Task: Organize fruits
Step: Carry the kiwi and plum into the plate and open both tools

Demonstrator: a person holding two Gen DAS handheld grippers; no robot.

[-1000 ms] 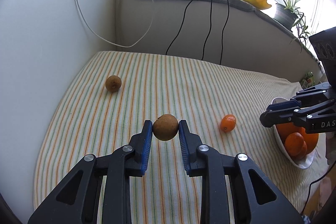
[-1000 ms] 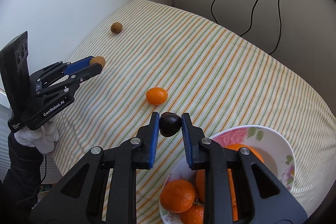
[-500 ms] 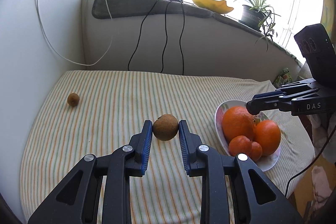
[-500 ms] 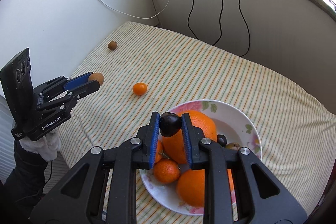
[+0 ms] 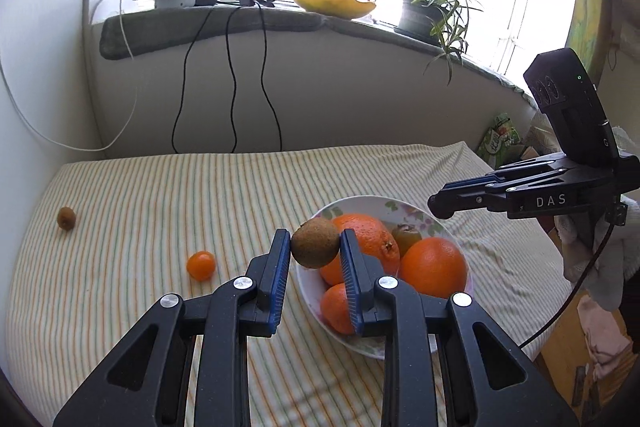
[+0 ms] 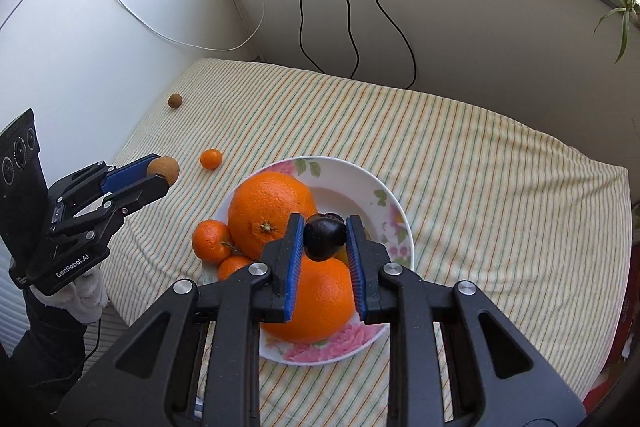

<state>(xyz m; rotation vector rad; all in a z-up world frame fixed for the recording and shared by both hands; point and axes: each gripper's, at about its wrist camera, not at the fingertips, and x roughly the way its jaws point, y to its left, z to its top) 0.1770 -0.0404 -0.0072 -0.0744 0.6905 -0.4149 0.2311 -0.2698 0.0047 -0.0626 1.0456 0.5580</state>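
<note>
Right jaws: clamped on my dark plum, directly above the bowl, over the oranges. Left jaws: clamped on a kiwi, just short of the bowl's near rim. Right is nearer.

"DAS" in white letters on side of right gripper, above flowered bowl. "GenRobot.AI" in white on body of left gripper, left of bowl.

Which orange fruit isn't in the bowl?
The tiny orange one alone on the striped cloth, left of the bowl. The other oranges sit inside.
</note>
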